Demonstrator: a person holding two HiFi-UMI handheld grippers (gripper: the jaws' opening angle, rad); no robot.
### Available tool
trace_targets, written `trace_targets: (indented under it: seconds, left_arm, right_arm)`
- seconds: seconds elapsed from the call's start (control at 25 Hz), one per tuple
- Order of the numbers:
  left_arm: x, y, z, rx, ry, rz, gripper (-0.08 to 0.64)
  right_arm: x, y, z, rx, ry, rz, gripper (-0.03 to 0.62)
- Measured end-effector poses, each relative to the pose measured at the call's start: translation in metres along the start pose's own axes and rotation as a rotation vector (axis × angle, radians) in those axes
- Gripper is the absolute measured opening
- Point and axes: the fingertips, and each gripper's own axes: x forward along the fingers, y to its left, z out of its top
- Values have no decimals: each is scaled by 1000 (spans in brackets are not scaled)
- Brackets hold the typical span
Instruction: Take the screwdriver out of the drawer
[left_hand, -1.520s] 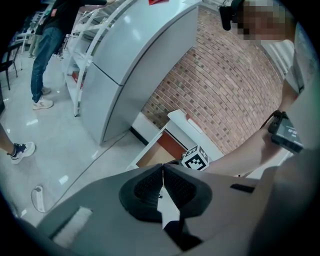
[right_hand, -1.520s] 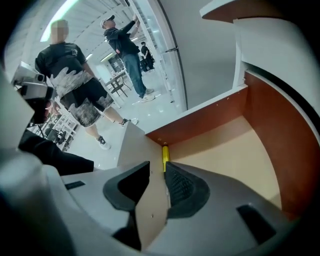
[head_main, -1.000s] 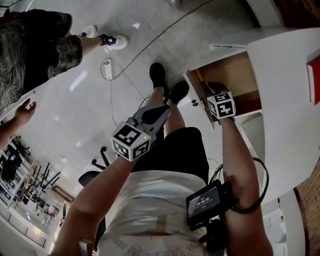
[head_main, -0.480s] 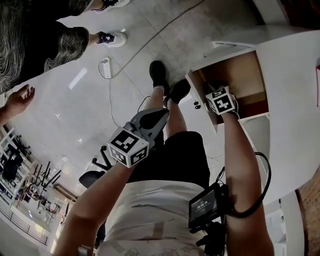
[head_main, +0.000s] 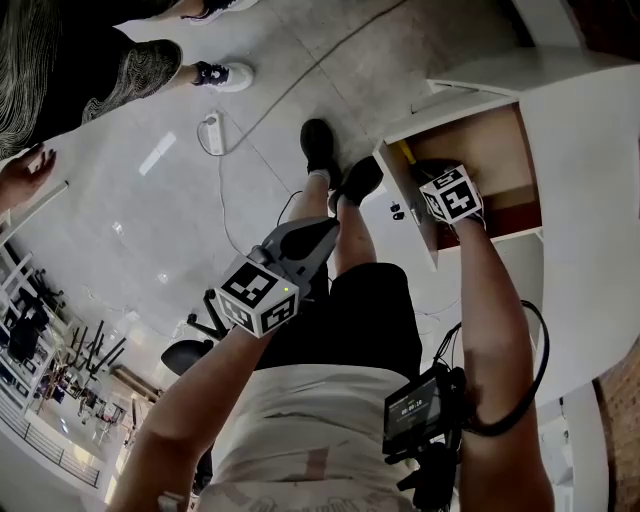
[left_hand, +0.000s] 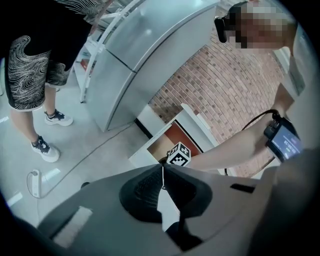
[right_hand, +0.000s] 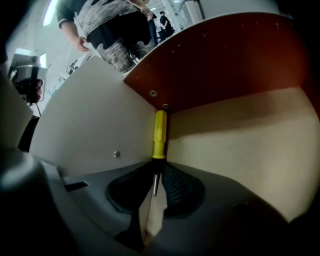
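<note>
Right tongs (right_hand: 154, 173) are closed on the screwdriver (right_hand: 159, 132) lying in the drawer (right_hand: 240, 142), left tongs (left_hand: 162, 172) closed empty; lifting out remains.

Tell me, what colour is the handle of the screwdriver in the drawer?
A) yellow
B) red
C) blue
A: in the right gripper view the screwdriver has a yellow handle. It lies along the drawer wall, its metal end between the right tongs.

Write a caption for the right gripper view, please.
Right gripper pinches the yellow screwdriver by its shaft inside the drawer.
</note>
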Motion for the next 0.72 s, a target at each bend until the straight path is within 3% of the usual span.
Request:
trace_targets:
  seconds: [0.12, 0.28, 0.44, 0.72]
  left_arm:
    - [2, 0, 3, -4, -1, -5, 11]
    - [3, 1, 9, -2, 0, -9, 11]
    - [6, 1, 12, 3, -1, -10, 11]
    - [0, -1, 22, 23, -7, -21, 11]
  right_arm:
    - [2, -1, 0, 58, 4, 43, 41]
    - [1, 0, 2, 60, 5, 56, 41]
    - [2, -1, 1, 52, 21, 37, 40]
    - [-7, 2, 4, 117, 11, -17, 38]
